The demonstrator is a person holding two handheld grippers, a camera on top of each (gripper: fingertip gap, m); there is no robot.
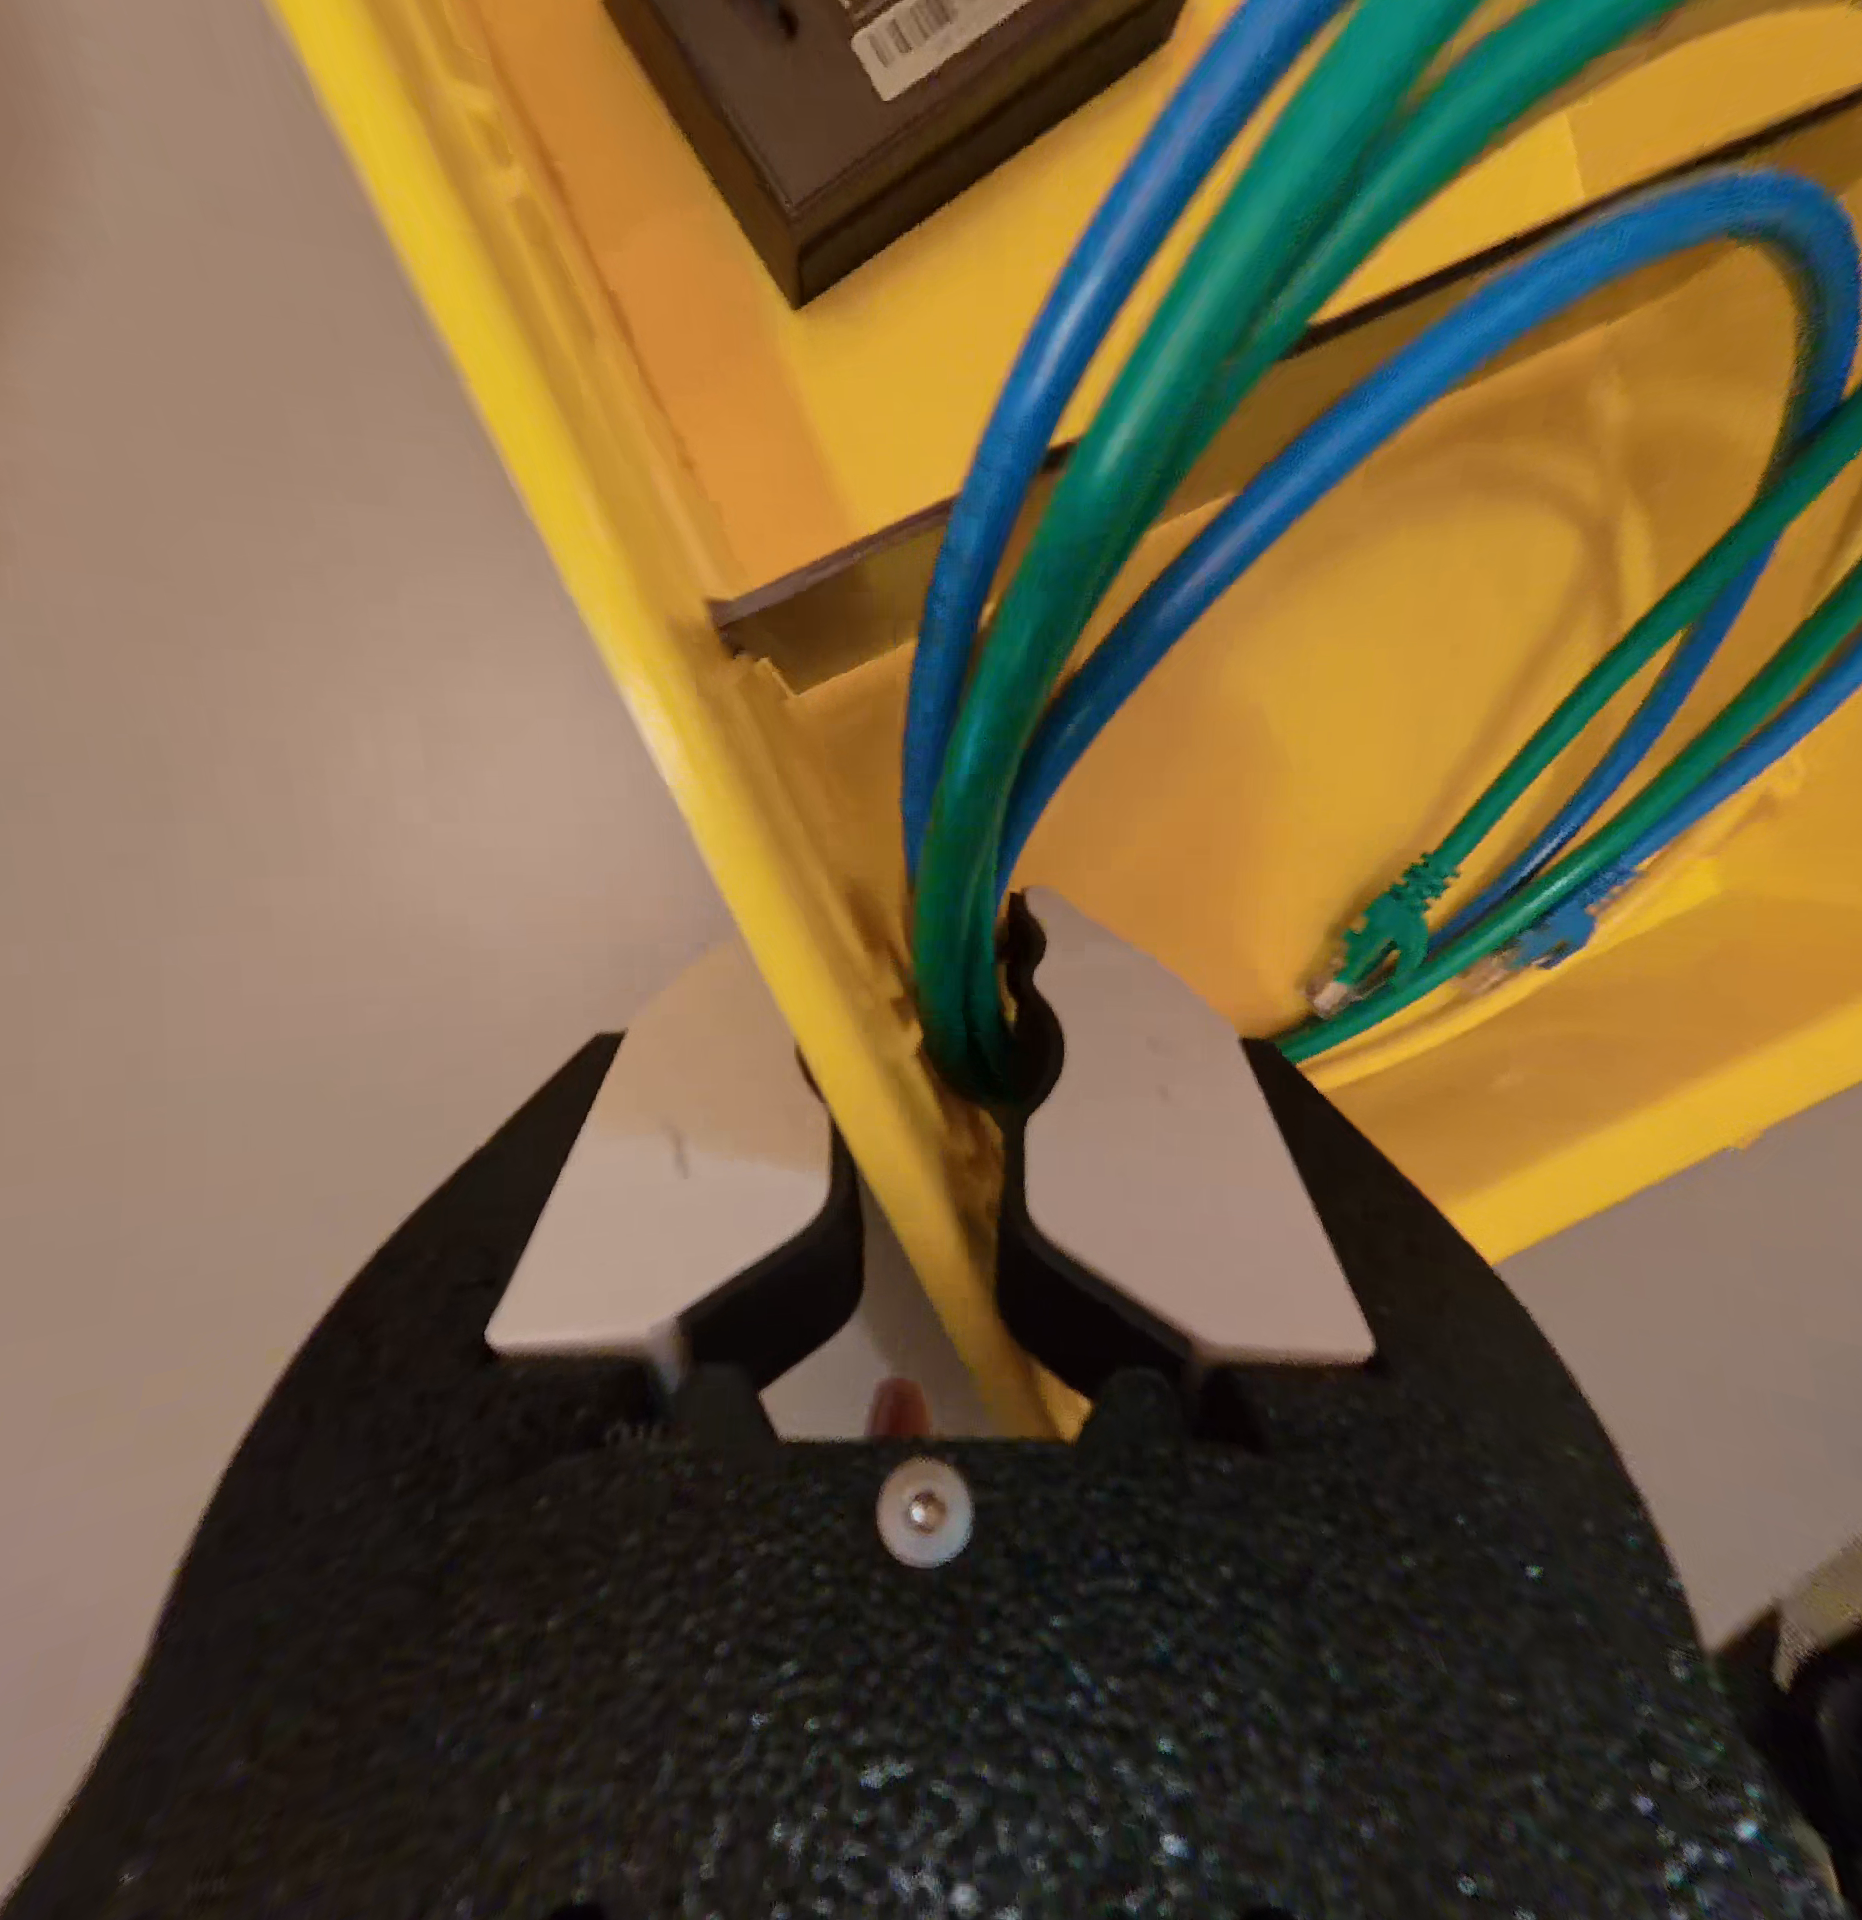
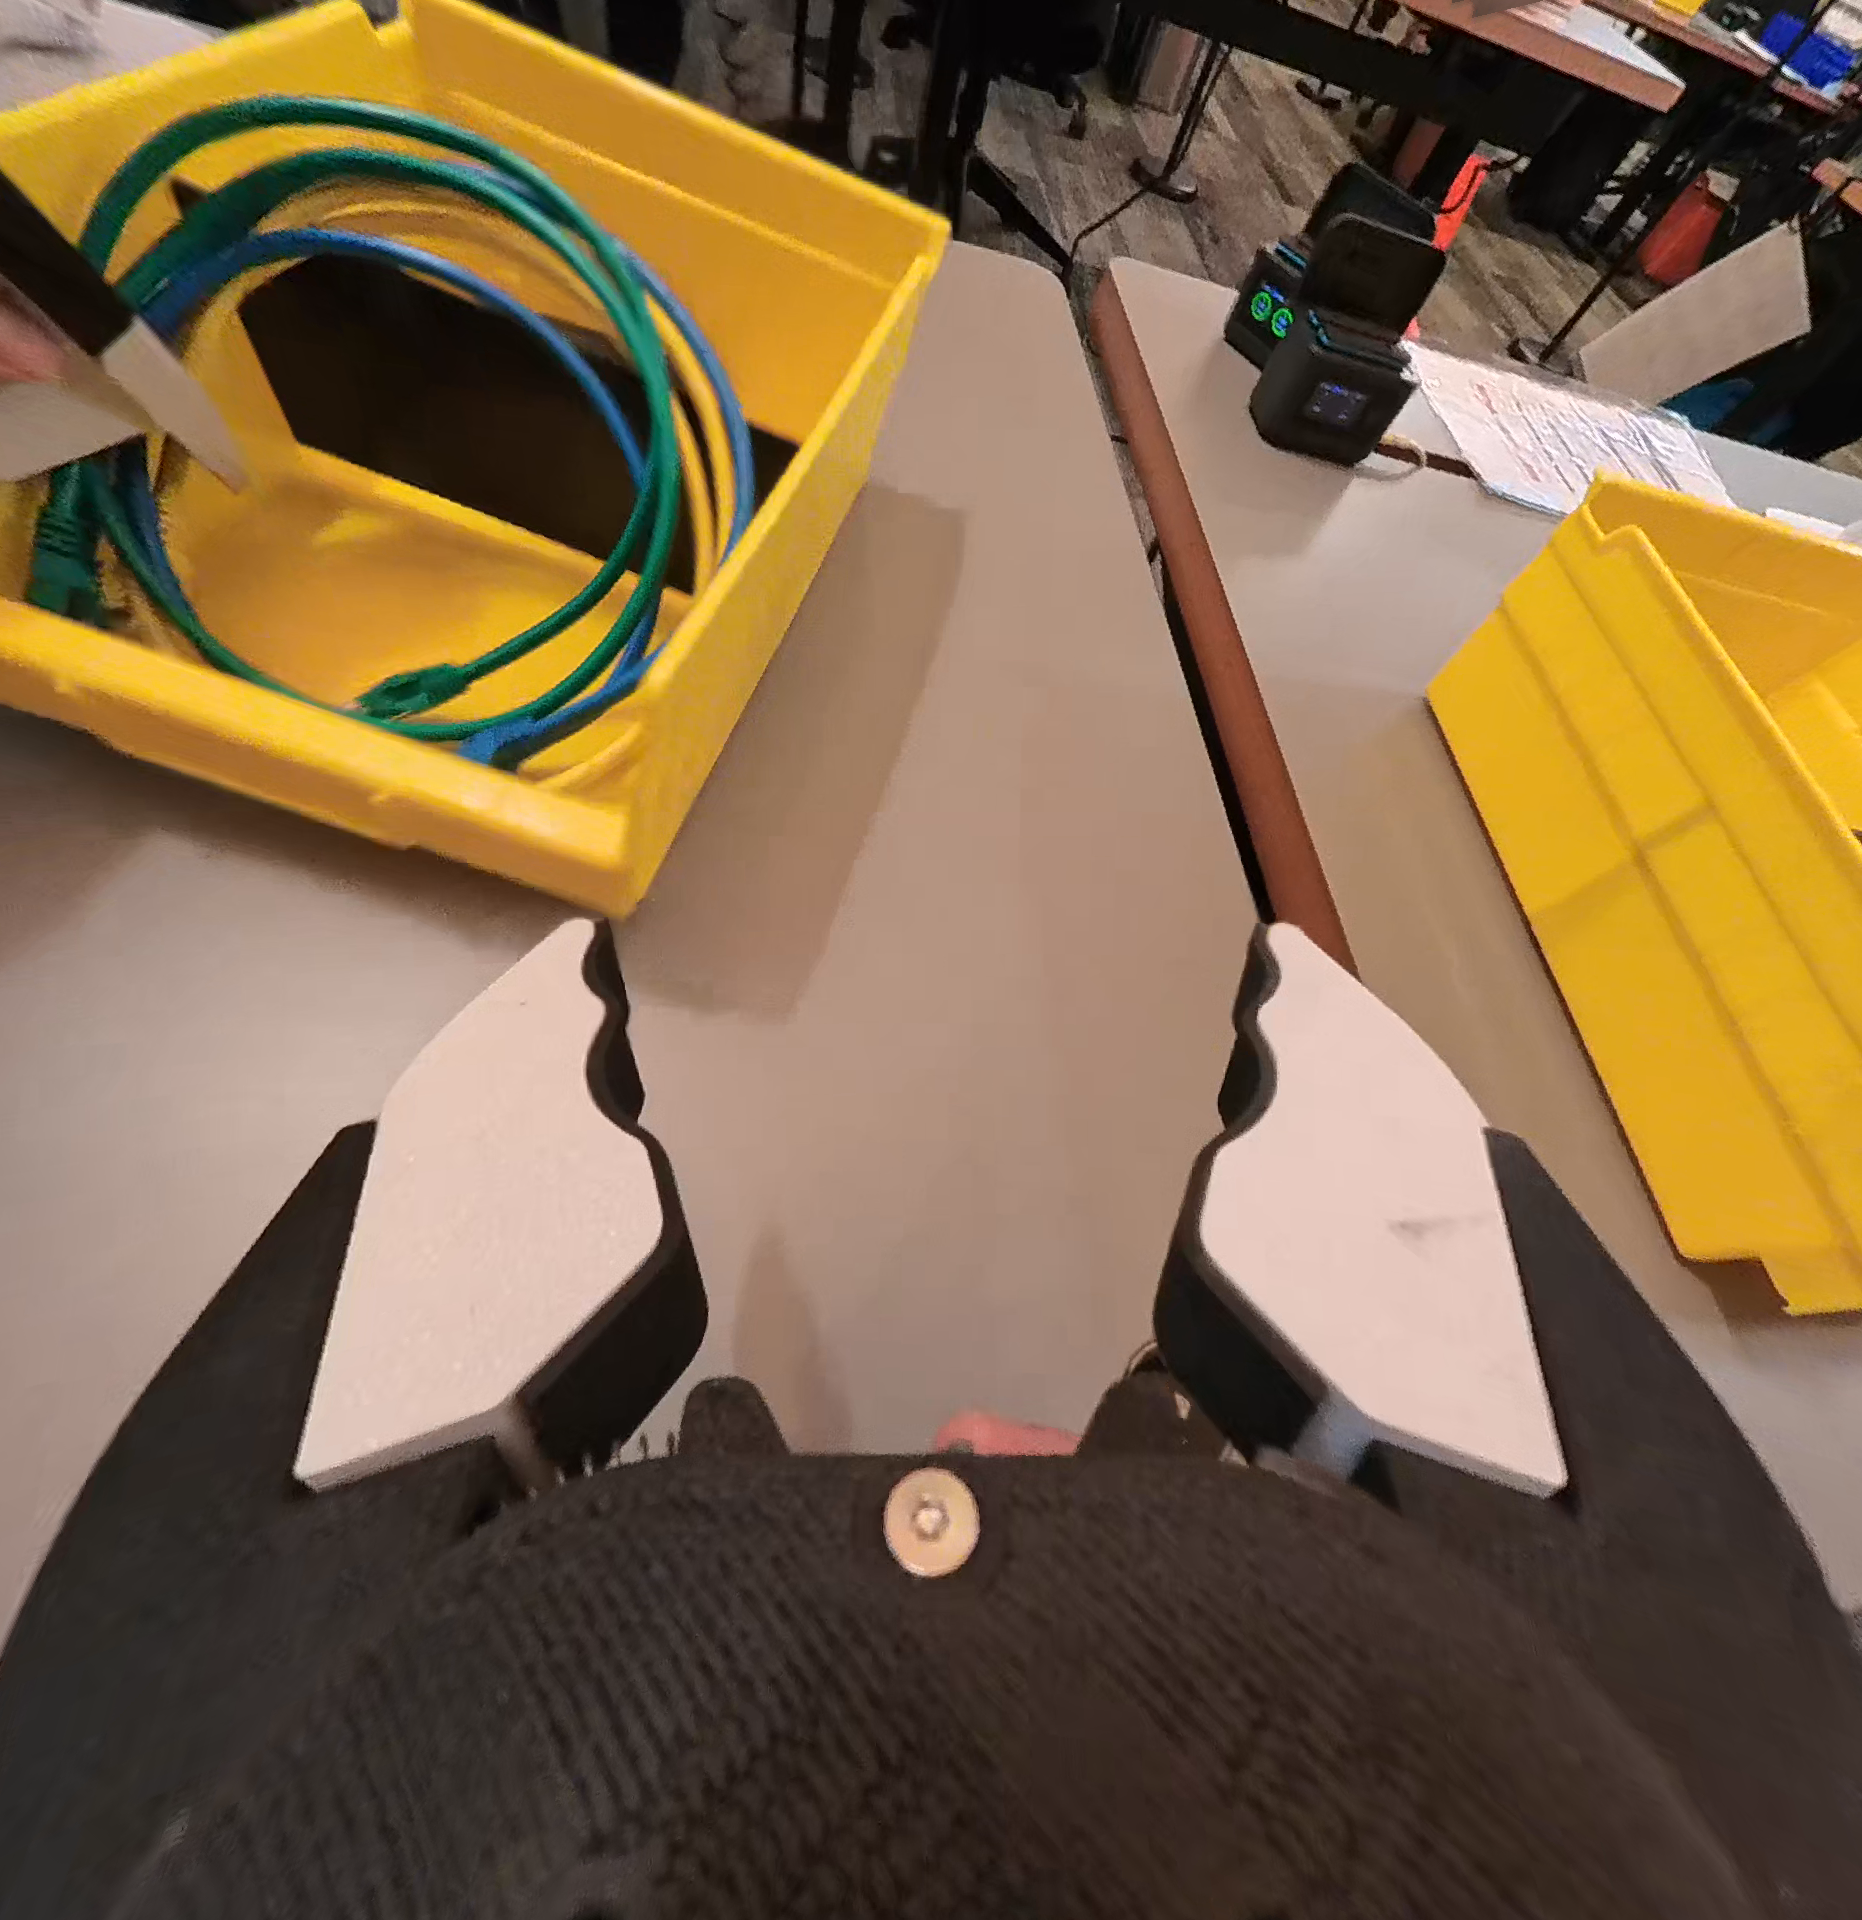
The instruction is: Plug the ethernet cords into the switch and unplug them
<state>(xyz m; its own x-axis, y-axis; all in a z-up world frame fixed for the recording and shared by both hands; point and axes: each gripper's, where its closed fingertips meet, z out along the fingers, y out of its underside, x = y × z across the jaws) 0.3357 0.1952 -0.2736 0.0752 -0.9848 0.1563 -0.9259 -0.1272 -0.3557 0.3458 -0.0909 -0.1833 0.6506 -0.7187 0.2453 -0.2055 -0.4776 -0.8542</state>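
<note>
Pale desk [image 1: 231, 727] under yellow bin [image 1: 1322, 1039]; left claw [image 1: 932, 1023] clenched across bin wall and looped cords [image 1: 984, 790], black switch [image 1: 885, 135] well beyond.

Grey desk again; right claw [image 2: 927, 997] released, holding nothing, hovering right of cord-filled bin.

A white sticker [image 1: 906, 47] with a barcode and a line of small print sits on the top face of the black switch [image 1: 854, 156], but the print is too small and blurred to make out. On the far table [image 2: 1322, 582] lie sheets of paper [image 2: 1561, 436] covered in fine print that cannot be read at this distance. Beside them stand black devices [image 2: 1332, 384] with small lit screens and round green marks, on which no figures can be told.
</note>
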